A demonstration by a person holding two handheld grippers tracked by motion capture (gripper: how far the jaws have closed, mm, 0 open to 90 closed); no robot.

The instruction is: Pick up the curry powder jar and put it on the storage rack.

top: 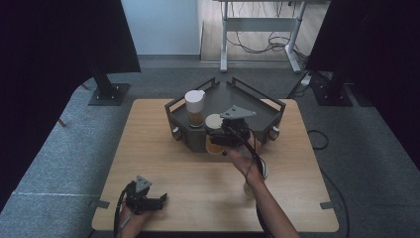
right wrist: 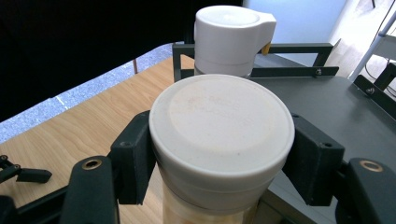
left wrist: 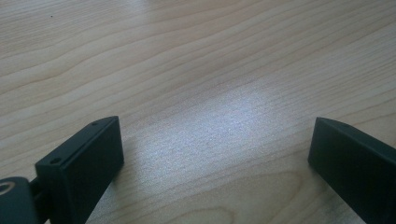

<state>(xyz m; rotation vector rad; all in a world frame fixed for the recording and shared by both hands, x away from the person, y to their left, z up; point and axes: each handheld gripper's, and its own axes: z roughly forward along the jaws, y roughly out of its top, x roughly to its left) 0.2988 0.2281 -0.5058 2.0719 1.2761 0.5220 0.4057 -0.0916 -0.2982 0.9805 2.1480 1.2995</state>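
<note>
On the wooden table (top: 163, 148), right gripper (right wrist: 219, 154) jaws clamp a white-lidded jar (right wrist: 222, 140); left gripper (left wrist: 215, 154) jaws gape.

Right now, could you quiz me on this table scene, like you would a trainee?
1. True or false: the left hand-held gripper holds a jar.
2. What does the right hand-held gripper grip? A) the white-lidded jar B) a spoon C) the tray rim
3. Fill in: a second jar, the flip-cap jar, stands in the dark ____.

Key: 1 false, its jaws stand open above the bare wooden table. 2 A, the jaws clamp it just under the lid. 3 tray.
</note>
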